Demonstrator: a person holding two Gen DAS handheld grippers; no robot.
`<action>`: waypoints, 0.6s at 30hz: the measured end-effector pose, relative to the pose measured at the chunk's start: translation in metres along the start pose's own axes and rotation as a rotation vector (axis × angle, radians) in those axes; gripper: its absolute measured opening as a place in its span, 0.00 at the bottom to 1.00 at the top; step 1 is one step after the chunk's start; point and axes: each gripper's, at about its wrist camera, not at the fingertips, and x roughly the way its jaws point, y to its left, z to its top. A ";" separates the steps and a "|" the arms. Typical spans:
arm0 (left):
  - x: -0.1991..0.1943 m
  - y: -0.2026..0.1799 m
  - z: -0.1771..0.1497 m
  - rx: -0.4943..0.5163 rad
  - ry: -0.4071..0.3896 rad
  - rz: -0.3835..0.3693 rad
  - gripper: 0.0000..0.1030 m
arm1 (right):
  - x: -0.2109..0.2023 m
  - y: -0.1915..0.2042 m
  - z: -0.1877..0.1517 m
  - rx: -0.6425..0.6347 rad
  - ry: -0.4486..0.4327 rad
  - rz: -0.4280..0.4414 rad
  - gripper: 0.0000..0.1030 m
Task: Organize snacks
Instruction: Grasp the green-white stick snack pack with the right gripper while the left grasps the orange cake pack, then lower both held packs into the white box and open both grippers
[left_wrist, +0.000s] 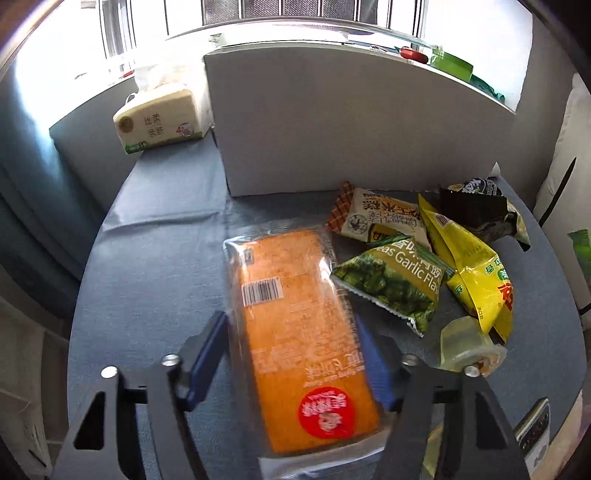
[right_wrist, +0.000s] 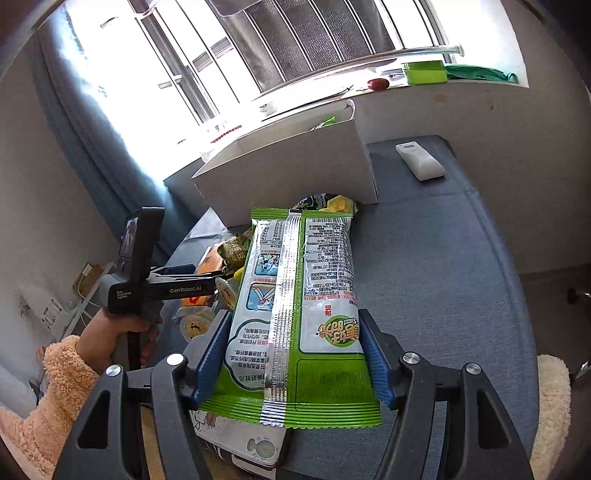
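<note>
Blue-grey cloth covers the table (left_wrist: 155, 258), where a plain white box (left_wrist: 332, 125) stands at the back beside a tissue pack (left_wrist: 159, 122). Next in size, a green-and-white snack bag (right_wrist: 295, 314), seam side up with a barcode, sits clamped in the right gripper (right_wrist: 295, 354). The left gripper (left_wrist: 295, 354), marked "GenRobot.AI", squeezes an orange cake pack (left_wrist: 295, 325) with a barcode and red sticker, lying on the cloth. Smaller packets crowd nearby: one (left_wrist: 391, 280) reads "Garlic Flav".
</note>
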 end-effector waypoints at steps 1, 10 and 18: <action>-0.006 0.003 -0.005 -0.009 -0.004 -0.003 0.56 | 0.001 0.000 0.000 0.000 0.004 0.005 0.69; -0.068 0.030 -0.030 -0.084 -0.156 -0.073 0.56 | 0.011 0.004 0.006 0.006 0.010 0.034 0.69; -0.127 0.020 0.037 -0.055 -0.390 -0.199 0.56 | 0.012 0.026 0.065 -0.047 -0.091 0.061 0.69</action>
